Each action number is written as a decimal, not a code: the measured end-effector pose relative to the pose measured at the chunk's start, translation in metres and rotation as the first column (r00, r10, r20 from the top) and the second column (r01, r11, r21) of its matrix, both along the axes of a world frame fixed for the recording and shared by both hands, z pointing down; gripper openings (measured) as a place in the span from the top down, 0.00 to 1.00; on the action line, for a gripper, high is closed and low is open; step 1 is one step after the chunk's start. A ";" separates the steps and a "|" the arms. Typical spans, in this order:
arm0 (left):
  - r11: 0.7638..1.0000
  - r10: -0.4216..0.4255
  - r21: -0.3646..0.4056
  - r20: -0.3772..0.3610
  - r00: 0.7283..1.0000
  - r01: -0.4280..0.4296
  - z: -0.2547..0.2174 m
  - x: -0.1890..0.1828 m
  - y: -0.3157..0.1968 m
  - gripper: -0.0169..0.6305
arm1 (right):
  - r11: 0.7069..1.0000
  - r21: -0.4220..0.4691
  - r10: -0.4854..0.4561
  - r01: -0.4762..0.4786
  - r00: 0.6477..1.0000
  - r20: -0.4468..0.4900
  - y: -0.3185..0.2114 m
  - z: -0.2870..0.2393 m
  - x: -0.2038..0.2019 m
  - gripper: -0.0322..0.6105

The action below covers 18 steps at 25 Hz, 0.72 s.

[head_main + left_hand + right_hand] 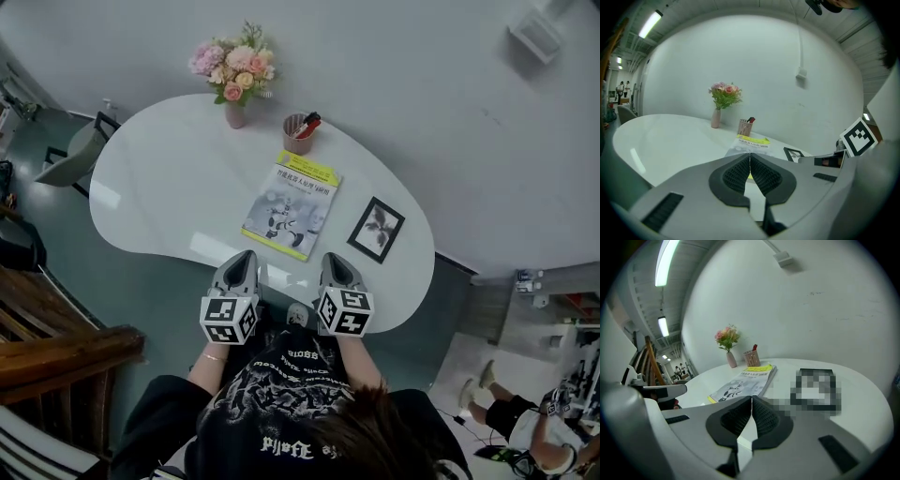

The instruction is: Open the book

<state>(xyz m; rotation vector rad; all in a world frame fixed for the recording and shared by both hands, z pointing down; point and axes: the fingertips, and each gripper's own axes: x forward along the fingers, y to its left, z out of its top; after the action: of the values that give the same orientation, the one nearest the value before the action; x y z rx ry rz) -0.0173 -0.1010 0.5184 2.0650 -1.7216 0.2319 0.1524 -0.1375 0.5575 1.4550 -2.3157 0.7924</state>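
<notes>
A closed book (291,210) with a grey-and-yellow cover lies flat in the middle of the white table (169,187); it also shows in the left gripper view (749,143) and the right gripper view (743,384). My left gripper (242,263) hovers at the table's near edge, just short of the book's near-left corner, jaws shut and empty (750,157). My right gripper (336,265) hangs beside it, near the book's near-right side, jaws shut with nothing between them (751,401).
A vase of pink flowers (235,75) and a pen cup (298,133) stand beyond the book. A black picture frame (376,229) lies to its right. A chair (75,155) stands at the table's left end; a wall rises behind.
</notes>
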 end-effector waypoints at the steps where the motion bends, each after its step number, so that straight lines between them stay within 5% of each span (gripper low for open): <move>1: 1.000 0.010 -0.002 -0.001 1.000 -0.010 0.000 -0.004 -0.005 0.94 | 1.000 -0.011 0.013 -0.013 1.000 -0.003 -0.003 0.001 -0.002 0.90; 8: 0.996 0.083 -0.020 -0.002 0.997 -0.083 0.001 -0.028 -0.036 0.94 | 0.993 -0.081 0.088 -0.089 0.996 -0.012 -0.022 0.006 -0.020 0.90; 10: 0.996 0.089 -0.026 -0.008 0.996 -0.089 0.005 -0.037 -0.040 0.94 | 0.989 -0.111 0.095 -0.095 0.996 -0.004 -0.023 0.010 -0.028 0.80; 18: 0.994 0.102 -0.024 -0.034 0.994 -0.103 0.007 -0.070 -0.055 0.94 | 0.960 -0.229 0.157 -0.163 0.987 -0.045 -0.031 0.031 -0.045 0.72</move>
<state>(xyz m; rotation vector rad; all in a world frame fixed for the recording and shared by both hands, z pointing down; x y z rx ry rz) -0.0872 -0.1559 0.5250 2.1287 -1.5875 0.2488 0.1071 -0.1680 0.5889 1.5483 -2.0251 1.0431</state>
